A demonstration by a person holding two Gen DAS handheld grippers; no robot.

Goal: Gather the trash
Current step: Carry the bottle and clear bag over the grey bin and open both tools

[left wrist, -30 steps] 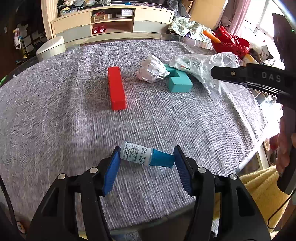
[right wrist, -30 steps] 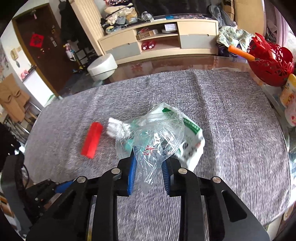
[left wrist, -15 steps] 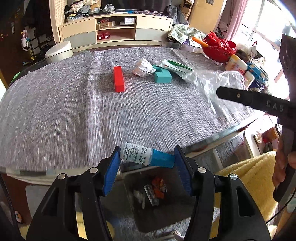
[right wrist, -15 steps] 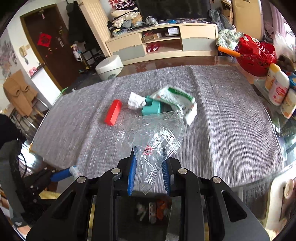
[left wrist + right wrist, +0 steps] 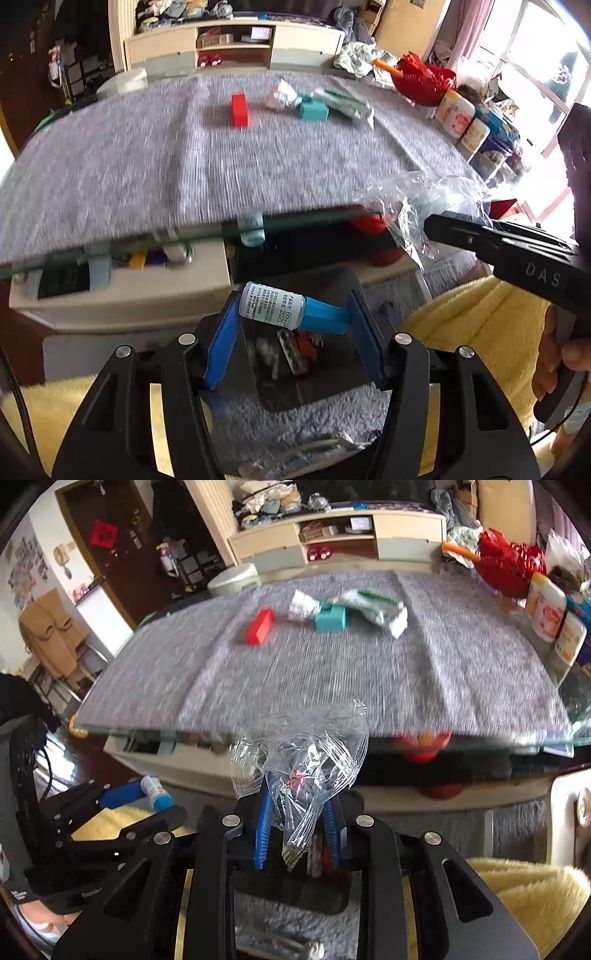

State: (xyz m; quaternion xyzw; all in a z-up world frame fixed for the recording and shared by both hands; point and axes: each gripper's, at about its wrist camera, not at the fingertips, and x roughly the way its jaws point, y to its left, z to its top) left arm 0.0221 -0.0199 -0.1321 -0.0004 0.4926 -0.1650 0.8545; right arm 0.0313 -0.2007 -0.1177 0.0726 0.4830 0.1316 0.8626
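Red block [image 5: 239, 109] lying on grey table cover [image 5: 147, 155], teal block [image 5: 313, 110] sitting well right of it. Red basket [image 5: 424, 79] standing at table's far right edge; printed canisters [image 5: 463, 120] standing just beside it. Cream TV cabinet [image 5: 236, 42] standing behind.

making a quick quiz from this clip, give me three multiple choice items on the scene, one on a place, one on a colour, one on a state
1. Where is the small bottle?
A. on the grey cloth
B. between the left tool's pads
C. in the red basket

2. What colour is the long block lying left of the crumpled paper?
A. red
B. yellow
C. black

3. What state is the right tool in?
A. open and empty
B. shut on the clear plastic wrapper
C. shut on the teal block

Answers:
1 B, the bottle spans the left tool off the table edge.
2 A, it is plainly red.
3 B, the clear plastic wrapper is pinched between its blue pads; the teal block lies on the cloth.
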